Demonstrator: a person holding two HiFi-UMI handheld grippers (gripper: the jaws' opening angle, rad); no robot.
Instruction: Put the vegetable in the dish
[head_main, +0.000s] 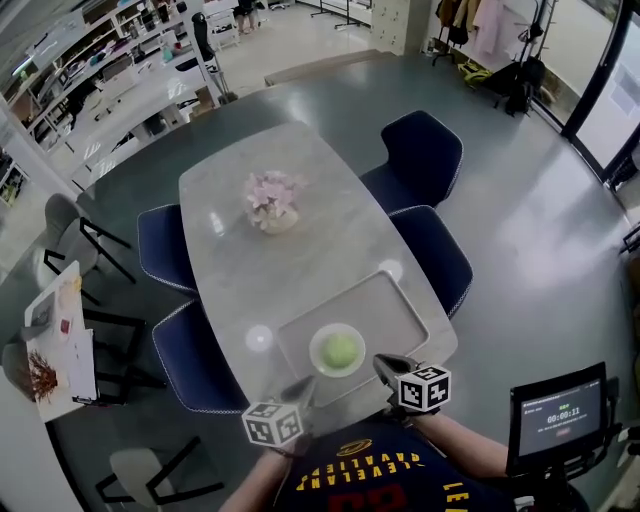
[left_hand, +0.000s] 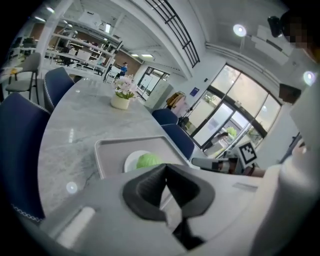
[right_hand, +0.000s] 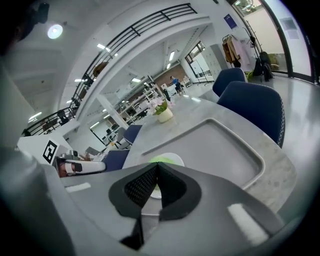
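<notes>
While left tool (head_main: 300, 388) and right tool (head_main: 386, 363) are closed | round green vegetable (head_main: 340, 349) in dish (head_main: 320, 360)

Setting noted as an open-plan office or lab workspace. A long marble meeting table (head_main: 225, 190) is flanked by navy chairs (head_main: 425, 150). Stocked shelving racks (head_main: 95, 45) are seen behind, and a coat rack (head_main: 485, 25) beside glass doors (head_main: 612, 90).

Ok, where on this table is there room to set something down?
On the grey rectangular tray, the far right half is bare, beyond the white round dish holding the green round vegetable. The marble table is bare between tray and white pot of pink flowers. Crowded: near edge, left claw and right claw.
</notes>
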